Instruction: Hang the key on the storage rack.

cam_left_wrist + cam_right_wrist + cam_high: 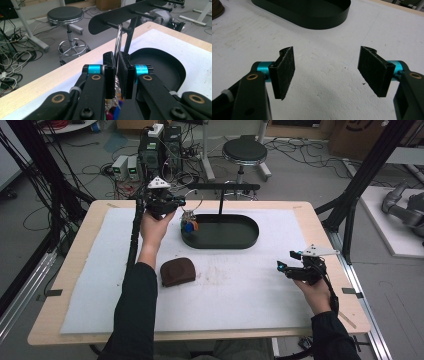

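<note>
Black powder-coated metal forms the landmark here: an oval tray with an upright post carrying a flat bar of pegs. All places below are given relative to this rack.

On the white foam mat in front of the rack's near-left end lies a brown, rounded leather pouch, untouched.

Over the rack's left end, the left gripper is clamped on a twisted steel wire key ring. The loop rises to the leftmost peg and appears to hang on it. Small coloured tags and keys dangle below the jaws, just above the tray's left end.

Handling, as a judgement: the assembly is light; the wire loop is springy rather than rigid and fairly slick, so a grip across the loop below the peg is the soundest hold. The dangling cluster will swing freely.

Orientation: the long axis runs near vertical, loop uppermost, cluster downward.

Well to the right of the rack, the right gripper hovers low over the mat, jaws apart and empty.
</note>
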### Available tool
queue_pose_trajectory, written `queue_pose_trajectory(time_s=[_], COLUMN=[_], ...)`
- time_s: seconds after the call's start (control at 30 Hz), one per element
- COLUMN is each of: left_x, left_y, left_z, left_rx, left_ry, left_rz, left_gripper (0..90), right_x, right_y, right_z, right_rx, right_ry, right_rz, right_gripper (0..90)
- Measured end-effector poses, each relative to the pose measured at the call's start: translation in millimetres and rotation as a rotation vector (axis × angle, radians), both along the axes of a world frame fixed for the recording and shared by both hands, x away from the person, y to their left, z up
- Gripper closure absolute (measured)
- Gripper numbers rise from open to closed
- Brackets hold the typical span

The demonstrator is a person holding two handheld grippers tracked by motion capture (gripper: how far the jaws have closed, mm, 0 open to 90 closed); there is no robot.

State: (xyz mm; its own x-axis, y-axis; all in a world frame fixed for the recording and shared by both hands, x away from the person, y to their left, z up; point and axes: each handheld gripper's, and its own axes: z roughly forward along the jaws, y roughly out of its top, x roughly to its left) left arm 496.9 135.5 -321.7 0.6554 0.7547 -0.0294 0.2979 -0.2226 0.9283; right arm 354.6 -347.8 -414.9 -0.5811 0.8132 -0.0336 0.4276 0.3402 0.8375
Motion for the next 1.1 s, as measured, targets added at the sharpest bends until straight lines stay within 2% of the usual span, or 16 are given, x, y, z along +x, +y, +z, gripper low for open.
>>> queue_pose_trajectory(time_s=[0.1, 0.13, 0.17, 0.23, 0.4, 0.43, 0.5, 0.53, 0.57, 0.7, 0.73, 0.8, 0.9, 0.93, 0.97, 1.1], left_x=[-1.1, -1.6, -2.3, -4.9, -19.7, -29.7, -35.3, -46.8, -46.8, -76.3, -76.3, -89.3, -110.6, -121.7, -121.7, -144.3], left_y=[0.1, -0.4, -0.3, 0.9, 5.0, 6.2, 7.5, 11.2, 11.2, 24.8, 24.8, 31.3, 41.0, 47.1, 47.1, 60.8], left_z=[-0.2, -0.2, 0.0, 0.6, 3.0, 2.8, 2.1, 1.2, 1.2, -3.6, -3.6, -5.7, -10.6, -14.7, -14.7, -26.0], left_rx=[-0.009, -0.005, -0.001, -0.005, -0.028, -0.015, -0.009, 0.002, 0.002, -0.027, -0.027, -0.042, -0.042, -0.048, -0.048, -0.042], left_ry=[-0.002, 0.0, 0.005, 0.011, 0.003, -0.015, -0.028, -0.047, -0.047, -0.044, -0.044, -0.045, -0.042, -0.038, -0.038, -0.044], left_rz=[0.018, 0.026, 0.032, 0.042, 0.043, 0.043, 0.046, 0.045, 0.045, 0.02, 0.02, 0.005, -0.009, -0.01, -0.01, -0.001], left_gripper=[73.4, 73.4, 66.0, 59.8, 44.2, 41.7, 40.7, 40.2, 38.6, 36.2, 35.1, 35.1, 32.7, 30.7, 30.6, 29.2], right_x=[0.3, 0.3, 0.2, 0.3, 0.3, 0.3, 0.3, 0.3, 0.2, 0.8, 0.5, 0.7, -0.6, -1.0, -1.0, -2.2], right_y=[0.1, 0.1, 0.4, 0.4, 0.3, 0.5, 0.9, 1.0, 1.1, 0.5, 0.4, 0.3, 1.8, 2.9, 2.9, 4.9], right_z=[-0.3, -0.3, -0.3, -0.3, 0.0, -0.3, -0.3, -0.2, -0.1, 0.7, 1.4, 2.0, 4.0, 4.4, 4.4, 4.9], right_rx=[-0.001, -0.001, 0.0, -0.002, -0.004, -0.002, -0.002, -0.002, -0.003, 0.0, 0.005, 0.005, 0.006, 0.004, 0.004, -0.005], right_ry=[0.003, 0.003, 0.003, 0.002, 0.001, 0.002, 0.003, 0.001, 0.0, -0.004, -0.001, -0.008, -0.012, -0.015, -0.015, -0.017], right_rz=[0.002, 0.002, 0.001, 0.001, -0.003, -0.002, -0.007, -0.007, -0.009, -0.019, -0.025, -0.028, -0.032, -0.028, -0.028, -0.024], right_gripper=[30.4, 30.4, 30.4, 30.4, 30.4, 30.4, 30.4, 30.4, 30.4, 30.4, 30.4, 30.4, 30.4, 30.4, 30.4, 30.4])
